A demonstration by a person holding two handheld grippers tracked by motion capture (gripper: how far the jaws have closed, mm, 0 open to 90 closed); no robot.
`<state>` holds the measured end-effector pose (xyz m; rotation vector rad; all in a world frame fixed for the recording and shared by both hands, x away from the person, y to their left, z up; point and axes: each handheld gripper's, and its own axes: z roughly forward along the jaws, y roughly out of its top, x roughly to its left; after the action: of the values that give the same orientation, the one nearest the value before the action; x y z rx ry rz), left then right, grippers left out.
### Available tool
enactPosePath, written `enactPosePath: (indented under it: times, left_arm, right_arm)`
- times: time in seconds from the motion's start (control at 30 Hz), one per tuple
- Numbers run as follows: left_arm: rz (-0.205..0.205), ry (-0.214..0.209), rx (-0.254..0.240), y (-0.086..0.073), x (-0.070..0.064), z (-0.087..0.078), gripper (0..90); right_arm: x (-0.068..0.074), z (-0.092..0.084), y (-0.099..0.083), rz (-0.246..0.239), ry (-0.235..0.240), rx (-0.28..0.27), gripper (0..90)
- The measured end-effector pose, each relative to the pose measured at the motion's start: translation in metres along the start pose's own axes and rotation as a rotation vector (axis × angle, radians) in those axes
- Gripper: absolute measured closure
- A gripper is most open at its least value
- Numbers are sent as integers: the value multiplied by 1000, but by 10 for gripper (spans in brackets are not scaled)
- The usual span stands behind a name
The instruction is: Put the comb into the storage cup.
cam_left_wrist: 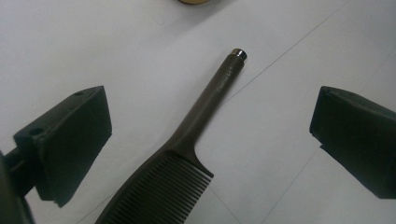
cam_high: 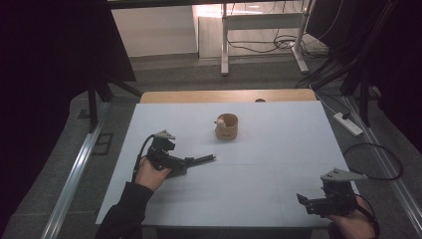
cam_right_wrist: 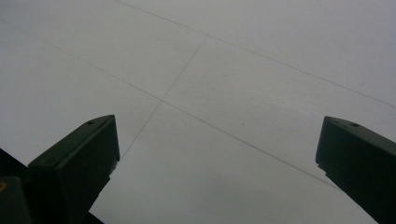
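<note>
A dark brown comb (cam_left_wrist: 187, 154) lies flat on the white table (cam_high: 268, 149), its handle tip (cam_left_wrist: 238, 53) pointing away from me. My left gripper (cam_left_wrist: 210, 116) is open, one jaw on each side of the comb and neither touching it. In the high view the left gripper (cam_high: 185, 163) sits left of centre, and the comb's handle (cam_high: 203, 159) sticks out to its right. A small wooden cup (cam_high: 227, 127) stands beyond it, a pale thing at its rim. My right gripper (cam_high: 308, 204) (cam_right_wrist: 217, 140) is open over bare table at the near right corner.
A strip of the table's wooden edge (cam_high: 224, 96) shows at the far side. On the floor to the right lie a white power strip (cam_high: 348, 123) and cables. A desk frame (cam_high: 225, 45) stands further back. Dark stands flank the table.
</note>
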<state>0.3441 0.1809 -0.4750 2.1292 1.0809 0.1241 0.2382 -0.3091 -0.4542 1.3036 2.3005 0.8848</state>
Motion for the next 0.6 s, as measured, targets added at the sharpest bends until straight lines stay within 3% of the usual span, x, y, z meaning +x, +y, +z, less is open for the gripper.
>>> enactPosePath:
  times: [0.6]
  left_arm:
    - [37, -6, 25, 20, -6, 20, 0]
  right_arm:
    - [0, 0, 0, -3, 0, 4, 1]
